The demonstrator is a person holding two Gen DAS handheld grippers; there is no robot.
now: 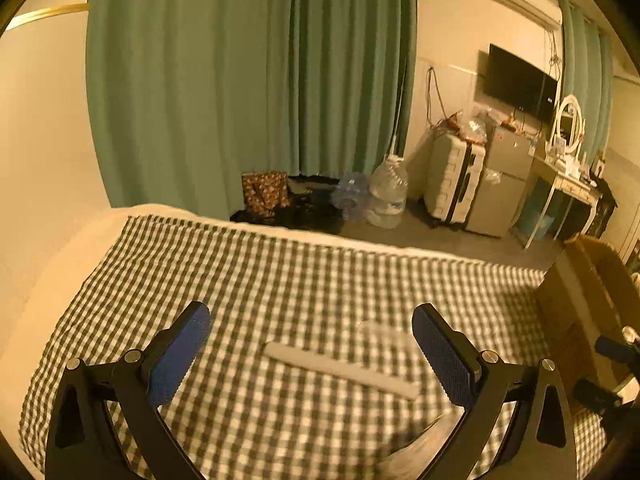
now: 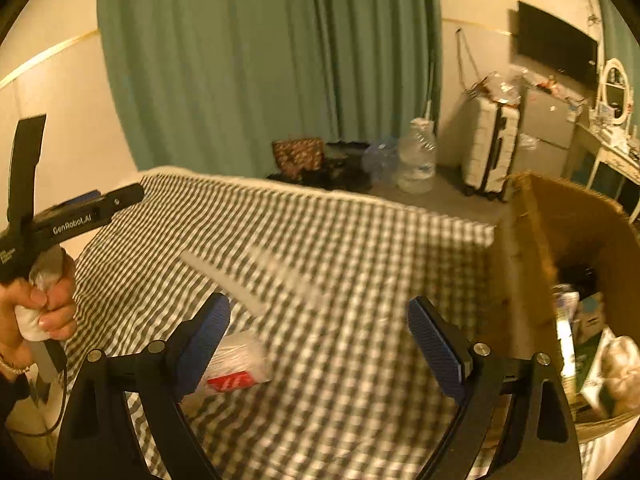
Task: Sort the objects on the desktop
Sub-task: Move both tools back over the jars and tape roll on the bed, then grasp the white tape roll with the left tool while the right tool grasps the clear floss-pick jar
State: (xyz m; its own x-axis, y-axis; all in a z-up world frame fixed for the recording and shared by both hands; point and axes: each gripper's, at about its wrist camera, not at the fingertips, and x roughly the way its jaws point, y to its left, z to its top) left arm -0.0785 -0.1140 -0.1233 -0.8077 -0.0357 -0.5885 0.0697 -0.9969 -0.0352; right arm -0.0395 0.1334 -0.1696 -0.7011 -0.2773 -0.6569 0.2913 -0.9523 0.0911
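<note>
A long, flat, pale grey strip [image 1: 342, 370] lies diagonally on the green-and-white checked cloth [image 1: 280, 280] that covers the bed, between the fingers of the left gripper [image 1: 312, 354] as the left wrist camera sees it. Just beyond it sits a small clear plastic item [image 1: 384, 330], too blurred to name. A clear plastic packet with a red label [image 2: 236, 364] lies on the cloth nearer the person, touching the edge of the right gripper's left finger in the picture.

The left gripper hovers above the cloth with its jaws spread wide and nothing pressed between the blue pads. The right gripper [image 2: 318, 334] also has its jaws wide apart, with only bare cloth in the gap.

At the right end of the bed stands an open brown cardboard box [image 2: 532, 248] with several packaged goods inside. In the right wrist view a hand [image 2: 48, 308] grips the left gripper's handle.

Beyond the bed hang green curtains [image 1: 240, 80], with large clear water bottles [image 1: 386, 192] and a white suitcase [image 1: 452, 180] on the floor.
</note>
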